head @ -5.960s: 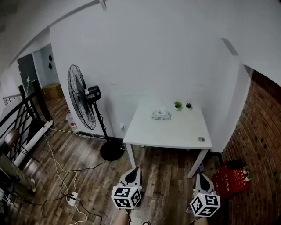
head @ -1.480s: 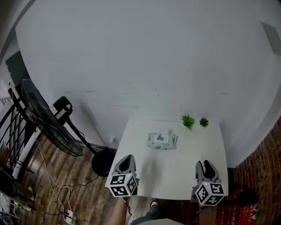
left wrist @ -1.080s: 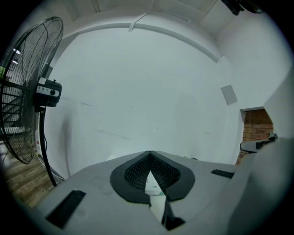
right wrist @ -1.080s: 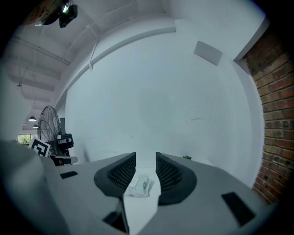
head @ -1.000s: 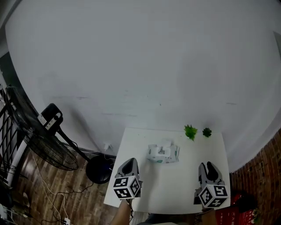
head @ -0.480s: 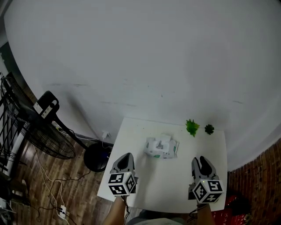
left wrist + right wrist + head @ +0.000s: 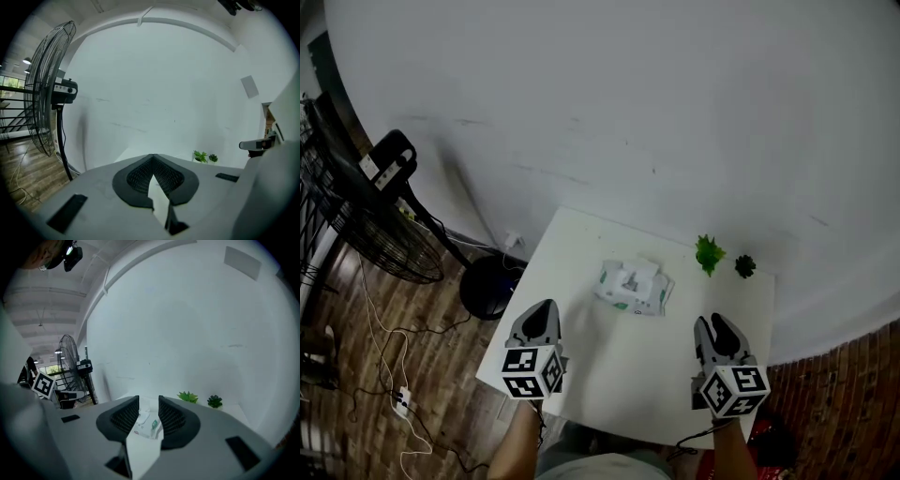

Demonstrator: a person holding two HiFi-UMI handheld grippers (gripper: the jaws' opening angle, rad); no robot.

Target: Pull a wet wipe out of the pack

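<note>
White table (image 7: pixel 609 366) held the wipe pack (image 7: pixel 633 286) at 12 o'clock from its middle. The left gripper (image 7: pixel 544 307) was closed, the right gripper (image 7: pixel 713 322) a bit open, both empty. With nothing holding it down, the pack could lift when tugged.

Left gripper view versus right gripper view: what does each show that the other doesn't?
Only the left gripper view: the left hand-held gripper seen along its own jaws, which meet at the tips with nothing between them. Only the right gripper view: the wet wipe pack, framed between the parted jaws of the right hand-held gripper, not touched. Both: the floor fan, the leafy plant and the darker plant against the white wall.
</note>
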